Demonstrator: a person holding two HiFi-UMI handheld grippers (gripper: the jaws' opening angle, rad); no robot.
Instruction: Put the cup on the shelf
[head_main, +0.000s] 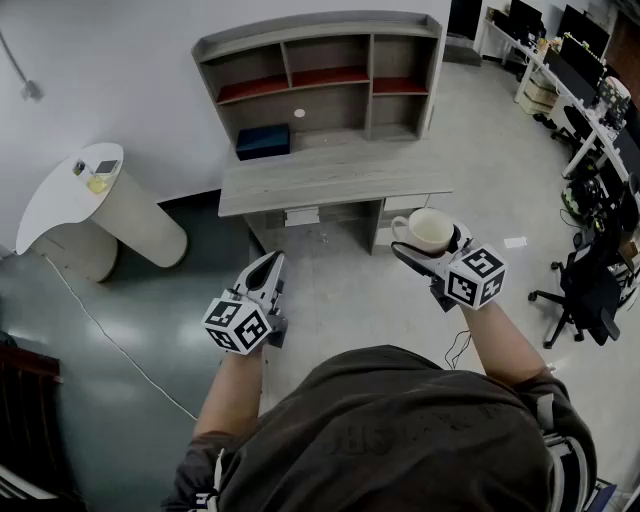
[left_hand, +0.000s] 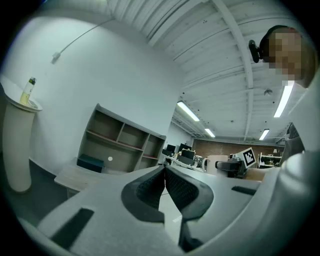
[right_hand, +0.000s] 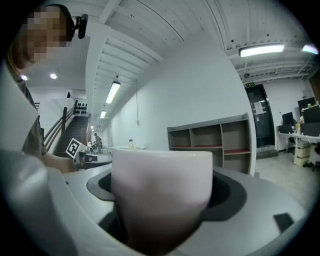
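Pinching the white cup (head_main: 430, 230) upright between the fingers of the right gripper (head_main: 434, 250), in the air short of the worktop (head_main: 330, 178) and its shelf (head_main: 330, 75). Holding the left gripper (head_main: 268, 265) level alongside, fingers pressed together on nothing.

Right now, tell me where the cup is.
The cup is clamped in the right gripper, right of centre in the head view, short of the desk.
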